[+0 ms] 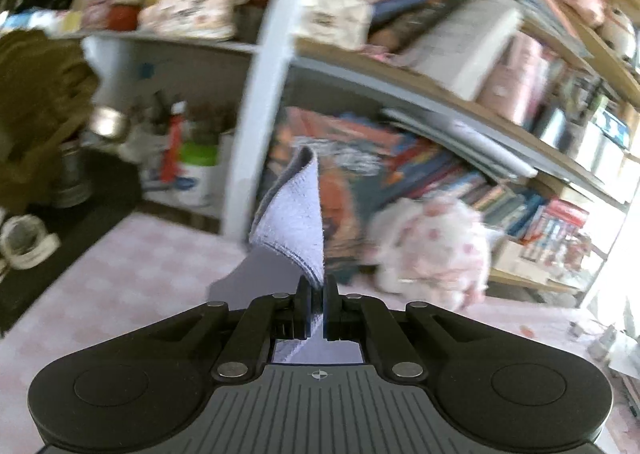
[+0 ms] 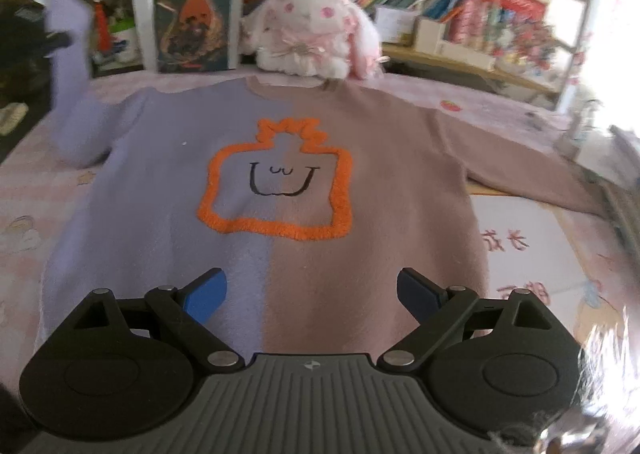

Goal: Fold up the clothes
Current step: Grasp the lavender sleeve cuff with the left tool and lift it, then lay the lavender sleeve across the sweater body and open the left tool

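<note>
A sweater (image 2: 280, 182), lilac on its left half and dusty pink on its right, lies flat and face up on the bed, with an orange outlined figure (image 2: 276, 182) on the chest. My left gripper (image 1: 316, 290) is shut on the lilac sleeve cuff (image 1: 292, 222) and holds it up off the bed. That raised sleeve (image 2: 68, 66) shows at the left of the right wrist view. My right gripper (image 2: 312, 294) is open and empty, hovering over the sweater's bottom hem. The pink sleeve (image 2: 520, 166) lies stretched out to the right.
A pink patterned bedsheet (image 2: 520, 254) covers the bed. A white and pink plush rabbit (image 2: 312, 34) sits behind the collar, also in the left wrist view (image 1: 432, 246). Bookshelves (image 2: 460, 6) with a white upright post (image 1: 264, 94) stand behind the bed. Dark floor (image 1: 80, 206) lies left.
</note>
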